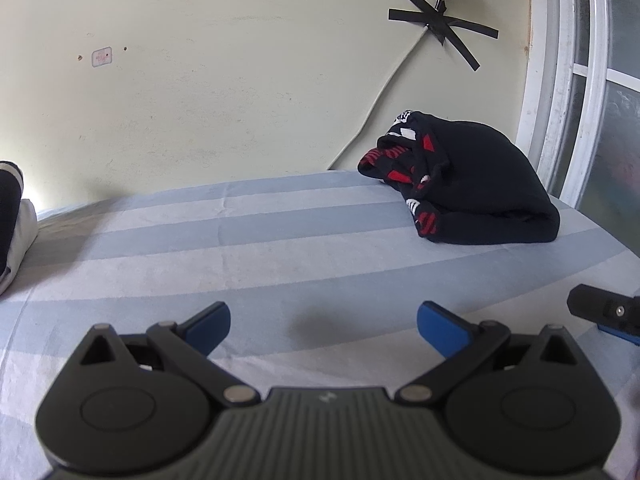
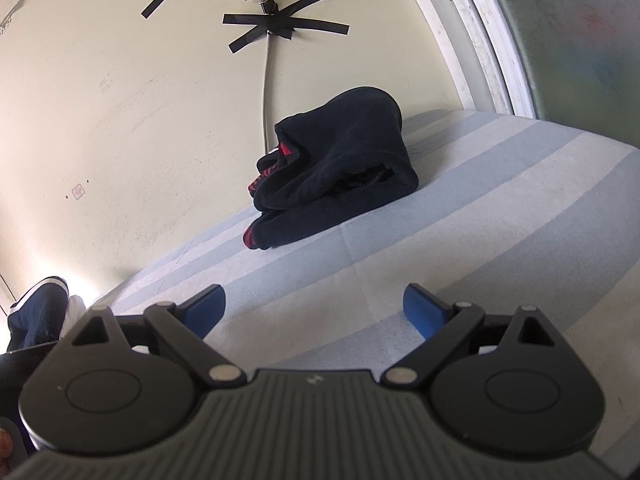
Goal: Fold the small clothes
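Jaws on both the left gripper point(image 1: 323, 322) and right gripper point(image 2: 315, 306) hang released and empty over the striped bed point(image 1: 280, 256), so we're pre-grab: next move is reaching the dark clothes pile point(image 1: 472, 184) far right by the wall.

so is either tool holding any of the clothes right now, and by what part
Nothing is held. The left tool and right tool are both open over the striped sheet, well short of the dark clothes pile.
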